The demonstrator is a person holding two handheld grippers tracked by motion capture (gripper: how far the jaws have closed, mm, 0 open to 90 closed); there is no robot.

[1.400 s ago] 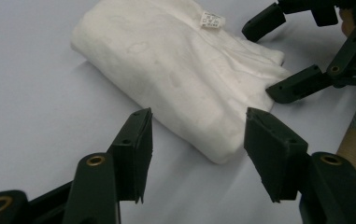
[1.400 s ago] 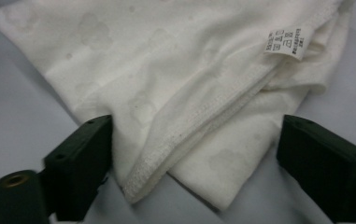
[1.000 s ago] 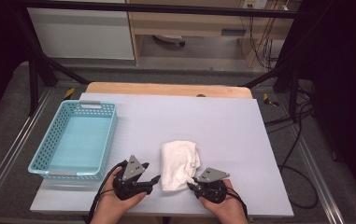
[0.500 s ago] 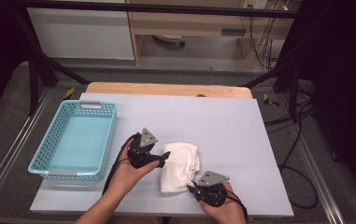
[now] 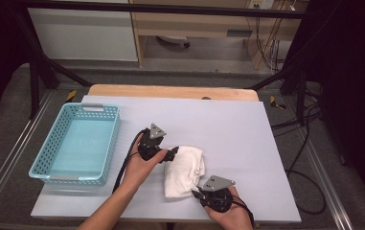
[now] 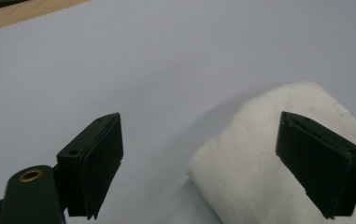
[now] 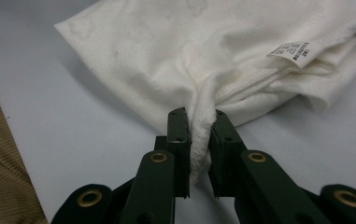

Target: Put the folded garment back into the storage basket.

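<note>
Pinching the near corner of the white towel (image 5: 184,170), the right tongs (image 5: 198,194) sit at the table's (image 5: 247,129) near edge, clamped tight on a fold of the hem, which the right gripper view shows squeezed between the two pads (image 7: 181,140). From that held corner the towel runs away and slightly left, its long axis pointing from the right hand toward the far left corner of the bundle. The left tongs (image 5: 174,154) are at that far end, touching or just beside the towel's left edge; their jaws have just been opening and now stand wide, holding nothing. In the left gripper view one pad (image 6: 98,163) hangs over bare table while the other (image 6: 318,163) hangs over the cloth (image 6: 259,154), so the towel's edge lies between them, ungripped. The left hand is thus the nearer one to the free end, and I judge a small move toward the cloth would let it close on that edge. Beyond the towel the table is open toward the far side and the right. A blue basket (image 5: 77,143) stands well apart on the left.
</note>
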